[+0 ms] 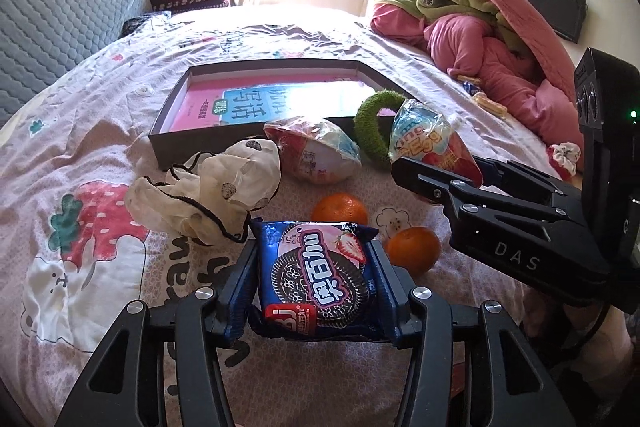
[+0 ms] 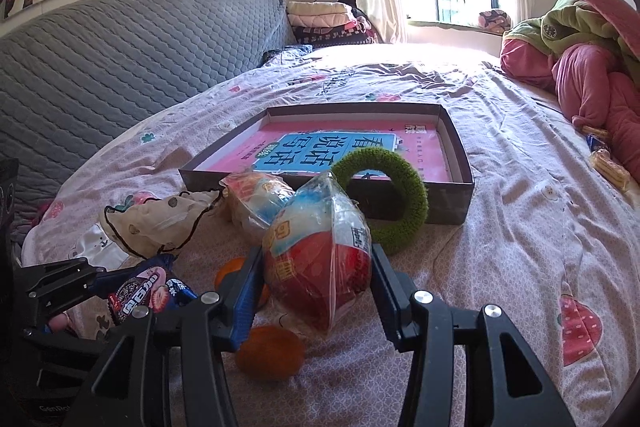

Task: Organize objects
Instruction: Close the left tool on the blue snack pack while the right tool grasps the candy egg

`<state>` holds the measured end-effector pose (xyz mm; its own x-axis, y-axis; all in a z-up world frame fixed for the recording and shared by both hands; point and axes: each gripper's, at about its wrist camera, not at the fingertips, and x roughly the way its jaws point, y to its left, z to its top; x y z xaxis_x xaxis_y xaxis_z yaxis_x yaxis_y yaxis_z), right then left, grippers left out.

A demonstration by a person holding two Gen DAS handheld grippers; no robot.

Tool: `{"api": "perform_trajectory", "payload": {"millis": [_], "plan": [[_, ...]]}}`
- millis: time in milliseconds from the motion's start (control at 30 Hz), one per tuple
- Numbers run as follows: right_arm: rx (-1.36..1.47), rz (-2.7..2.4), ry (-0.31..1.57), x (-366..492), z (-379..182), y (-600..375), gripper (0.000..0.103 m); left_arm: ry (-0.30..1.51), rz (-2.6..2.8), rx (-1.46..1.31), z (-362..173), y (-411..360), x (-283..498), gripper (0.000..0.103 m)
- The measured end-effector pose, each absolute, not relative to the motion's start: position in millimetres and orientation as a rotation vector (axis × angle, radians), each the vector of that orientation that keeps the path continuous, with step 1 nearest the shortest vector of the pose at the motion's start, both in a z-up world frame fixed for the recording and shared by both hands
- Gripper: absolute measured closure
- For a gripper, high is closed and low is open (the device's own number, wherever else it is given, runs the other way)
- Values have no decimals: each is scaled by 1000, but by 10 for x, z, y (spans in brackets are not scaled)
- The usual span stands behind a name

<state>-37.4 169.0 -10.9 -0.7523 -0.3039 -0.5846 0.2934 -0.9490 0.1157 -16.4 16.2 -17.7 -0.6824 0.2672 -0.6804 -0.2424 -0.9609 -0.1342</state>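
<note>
Left claw (image 1: 316, 283) clenched on glossy blue cookie packet (image 1: 314, 277); crumpled cream dotted cloth (image 1: 208, 187) just ahead-left, 2 round oranges (image 1: 339, 209) ahead-right. Right claw (image 2: 316, 279) grasping crinkly plastic-wrapped red snack bowl (image 2: 320, 259); second wrapped bowl (image 2: 256, 203) ahead-left, fuzzy green ring (image 2: 396, 203) ahead-right leaning on shallow dark cardboard box (image 2: 460, 163) holding pink book (image 2: 352, 151). Open wrinkled pink printed bedsheet (image 2: 520, 227) right of right claw.

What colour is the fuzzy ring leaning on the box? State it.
Green; the fuzzy ring shows best in the right wrist view.

Wrapped snack egg (image 2: 318, 263) between right gripper (image 2: 316, 291) fingers (image 2: 386, 291)
</note>
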Motion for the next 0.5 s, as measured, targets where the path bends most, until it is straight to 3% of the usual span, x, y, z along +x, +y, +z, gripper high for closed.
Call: {"api": "perform_trajectory", "payload": {"millis": [500], "plan": [[837, -2709, -89, -314, -22, 1819, 52, -41, 2703, -987, 154, 212, 51, 49]]}}
